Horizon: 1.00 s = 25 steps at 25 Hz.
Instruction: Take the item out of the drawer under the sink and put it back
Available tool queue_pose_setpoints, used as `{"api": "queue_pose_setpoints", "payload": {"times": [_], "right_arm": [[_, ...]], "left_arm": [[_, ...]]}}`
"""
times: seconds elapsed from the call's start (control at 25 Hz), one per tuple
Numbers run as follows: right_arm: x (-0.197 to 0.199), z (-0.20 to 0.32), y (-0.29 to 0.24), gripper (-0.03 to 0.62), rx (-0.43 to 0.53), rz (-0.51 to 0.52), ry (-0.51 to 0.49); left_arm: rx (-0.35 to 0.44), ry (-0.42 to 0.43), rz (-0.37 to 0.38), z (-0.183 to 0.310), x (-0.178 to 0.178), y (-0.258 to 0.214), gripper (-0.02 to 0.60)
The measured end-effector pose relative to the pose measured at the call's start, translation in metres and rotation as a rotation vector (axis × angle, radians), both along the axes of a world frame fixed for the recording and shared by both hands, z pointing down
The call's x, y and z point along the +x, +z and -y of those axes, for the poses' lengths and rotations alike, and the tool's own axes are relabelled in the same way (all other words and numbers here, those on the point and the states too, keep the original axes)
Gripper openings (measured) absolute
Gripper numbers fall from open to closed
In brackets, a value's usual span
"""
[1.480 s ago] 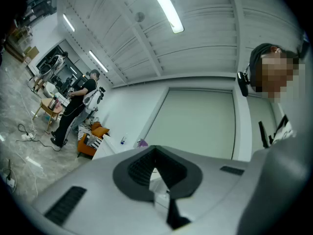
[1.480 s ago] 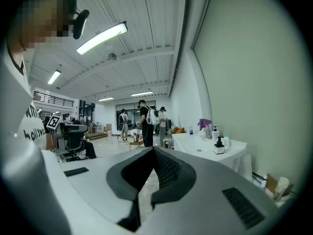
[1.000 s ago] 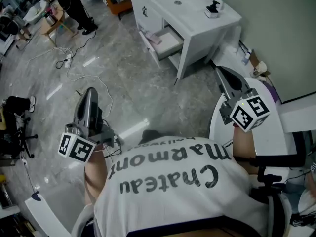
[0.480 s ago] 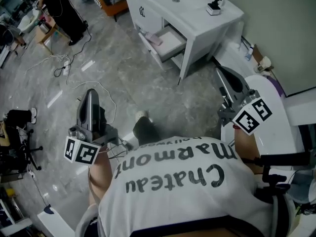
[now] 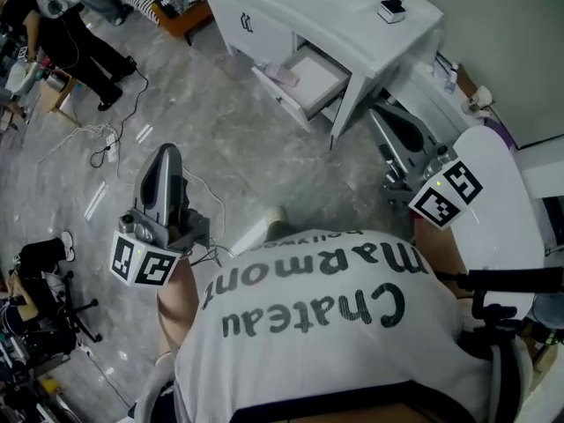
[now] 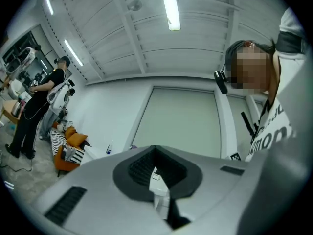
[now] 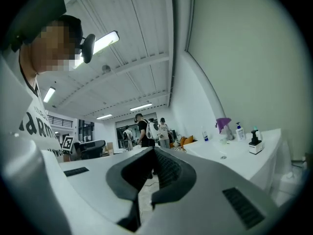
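Observation:
A white sink cabinet stands at the top of the head view. One drawer beneath its top is pulled out, and a flat pink item lies in it. My left gripper hangs over the grey floor, well short and to the left of the drawer. It is shut and holds nothing. My right gripper is level with the cabinet's right end and close to its corner. Its jaws are together and hold nothing. The cabinet top shows at the right of the right gripper view.
A black and white dispenser stands on the cabinet top. A white rounded fixture is at the right. Cables trail over the floor at the left, where a person in black stands. A black office chair stands at the far left.
Both grippers have moved forward over the floor towards the cabinet, and the open drawer now lies closer to the right gripper. Both stay shut with nothing in them.

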State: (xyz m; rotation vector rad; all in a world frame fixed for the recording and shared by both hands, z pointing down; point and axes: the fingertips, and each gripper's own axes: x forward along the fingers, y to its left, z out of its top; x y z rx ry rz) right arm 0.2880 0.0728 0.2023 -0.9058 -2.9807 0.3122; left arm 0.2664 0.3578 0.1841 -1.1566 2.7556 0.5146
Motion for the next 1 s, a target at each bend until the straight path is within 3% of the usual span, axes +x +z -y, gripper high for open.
{"api": "queue_pose_setpoints", "payload": {"times": [0.24, 0.4, 0.56, 0.8, 1.0], "right_arm": [[-0.054, -0.029, 0.007, 0.011, 0.03, -0.062, 0.108], [-0.069, -0.031, 0.015, 0.011, 0.02, -0.089, 0.181], [-0.074, -0.03, 0.022, 0.011, -0.034, -0.113, 0.203], [-0.082, -0.024, 0.04, 0.012, 0.015, -0.141, 0.207], [-0.124, -0.041, 0.043, 0.012, 0.015, -0.183, 0.209]], "left_arm": [[-0.052, 0.056, -0.089, -0.033, -0.068, 0.02, 0.009], [-0.099, 0.106, -0.08, -0.034, -0.101, 0.022, 0.009], [-0.08, 0.128, -0.074, -0.029, -0.116, 0.027, 0.009], [-0.085, 0.148, -0.097, -0.015, -0.116, 0.043, 0.009], [-0.089, 0.138, -0.133, -0.032, -0.148, 0.047, 0.009]]}}
